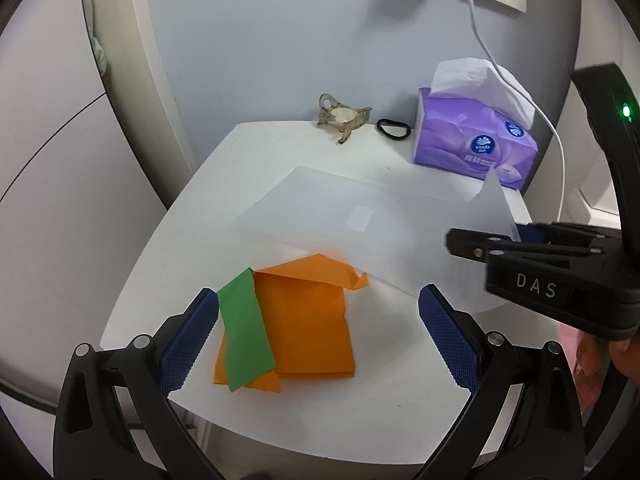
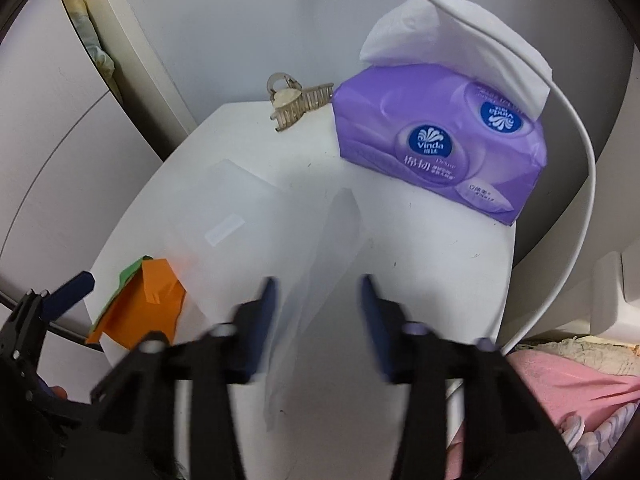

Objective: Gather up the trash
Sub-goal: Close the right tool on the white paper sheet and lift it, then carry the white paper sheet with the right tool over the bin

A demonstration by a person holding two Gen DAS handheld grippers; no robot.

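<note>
Left wrist view: the left gripper (image 1: pixel 318 336) hangs over the near edge of the white tabletop (image 1: pixel 168 280) with its jaws wide apart, nothing pressed between them; the folded orange paper (image 1: pixel 308 320) with a green paper strip (image 1: pixel 244 332) laid across its left side lies flat between the blue pads, touching neither. At right, the right gripper (image 1: pixel 516 236) holds up a corner of a translucent plastic bag (image 1: pixel 360 216) that spreads over the middle of the tabletop, its near edge overlapping the far tip of the orange paper. In the right wrist view, the right gripper (image 2: pixel 318 320) is blurred; its jaws stand narrow with a raised fold of the bag between them, but whether the pads actually press on it cannot be told. Farther back sit a purple tissue pack (image 1: pixel 472 144) at far right, a black hair tie (image 1: pixel 394 129) just left of it, and a brown hair claw (image 1: pixel 342 118) at the far edge. A white cable (image 1: pixel 520 88) hangs down the wall over the tissue pack.
</note>
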